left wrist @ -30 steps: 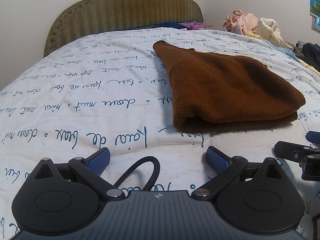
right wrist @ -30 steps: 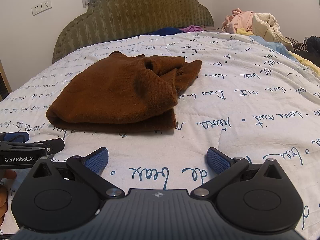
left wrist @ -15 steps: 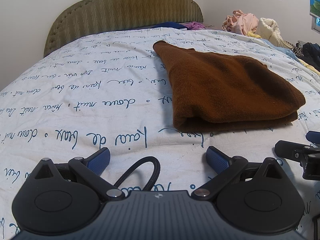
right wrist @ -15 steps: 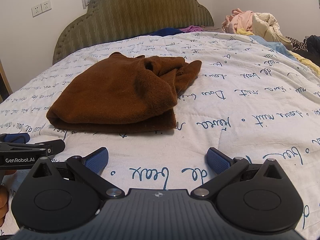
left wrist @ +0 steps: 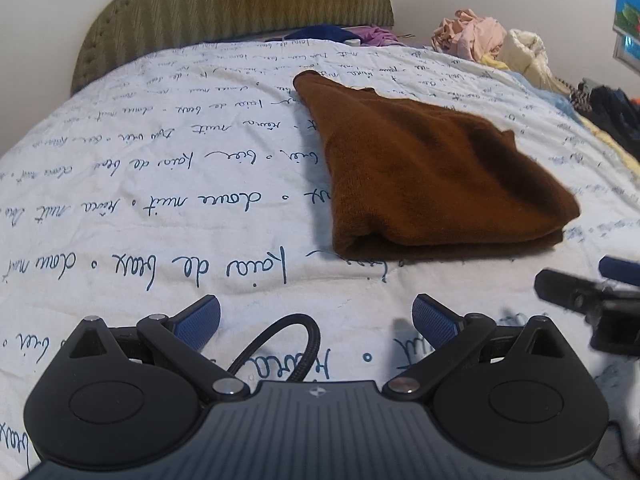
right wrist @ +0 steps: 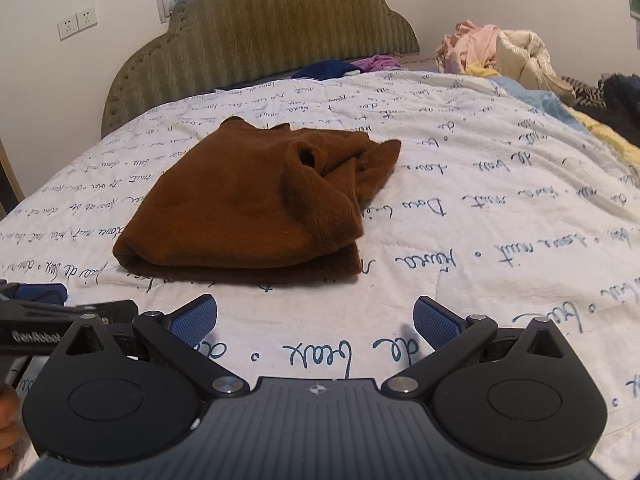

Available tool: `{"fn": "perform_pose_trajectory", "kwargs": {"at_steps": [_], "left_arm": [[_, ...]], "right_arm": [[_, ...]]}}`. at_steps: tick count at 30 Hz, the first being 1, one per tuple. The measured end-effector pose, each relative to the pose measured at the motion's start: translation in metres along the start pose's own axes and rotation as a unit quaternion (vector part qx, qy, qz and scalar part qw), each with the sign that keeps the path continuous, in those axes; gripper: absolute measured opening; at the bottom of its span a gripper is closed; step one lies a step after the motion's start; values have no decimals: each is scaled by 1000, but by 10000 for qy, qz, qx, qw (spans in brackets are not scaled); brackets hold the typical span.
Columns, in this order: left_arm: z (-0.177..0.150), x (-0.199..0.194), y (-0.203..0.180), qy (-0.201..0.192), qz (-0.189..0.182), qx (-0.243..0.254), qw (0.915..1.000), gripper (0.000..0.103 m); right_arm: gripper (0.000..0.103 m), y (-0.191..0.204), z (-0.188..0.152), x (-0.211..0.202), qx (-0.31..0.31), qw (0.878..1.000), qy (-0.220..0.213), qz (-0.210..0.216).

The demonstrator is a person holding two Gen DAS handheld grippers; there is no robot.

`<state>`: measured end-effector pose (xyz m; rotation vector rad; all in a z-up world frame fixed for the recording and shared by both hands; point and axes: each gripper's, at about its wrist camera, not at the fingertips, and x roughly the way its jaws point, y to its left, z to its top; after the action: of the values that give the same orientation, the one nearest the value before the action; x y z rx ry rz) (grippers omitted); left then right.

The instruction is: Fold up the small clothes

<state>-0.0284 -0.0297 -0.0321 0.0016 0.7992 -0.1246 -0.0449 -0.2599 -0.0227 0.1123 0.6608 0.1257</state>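
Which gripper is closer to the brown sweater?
Neither clearly. The left gripper sits off the brown sweater's near left corner, the right gripper off its near right corner, both apart.

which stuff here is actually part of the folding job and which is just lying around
In the job:
- brown garment, folded on the bed
- left gripper, open, empty
- right gripper, open, empty

Lying about:
- pink and cream clothes heap at the far right
- blue and purple clothes by the headboard
- dark clothes at the right edge
- printed bedspread, only the work surface
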Motion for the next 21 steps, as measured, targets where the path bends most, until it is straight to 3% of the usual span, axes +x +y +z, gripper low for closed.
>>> {"fn": "perform_pose_trajectory", "kwargs": {"at_steps": [21], "left_arm": [[8,-18,20,193,-109,-484,9986,103]], "right_arm": [[103,14,0,-16,-177,9998,-55,72]]}}
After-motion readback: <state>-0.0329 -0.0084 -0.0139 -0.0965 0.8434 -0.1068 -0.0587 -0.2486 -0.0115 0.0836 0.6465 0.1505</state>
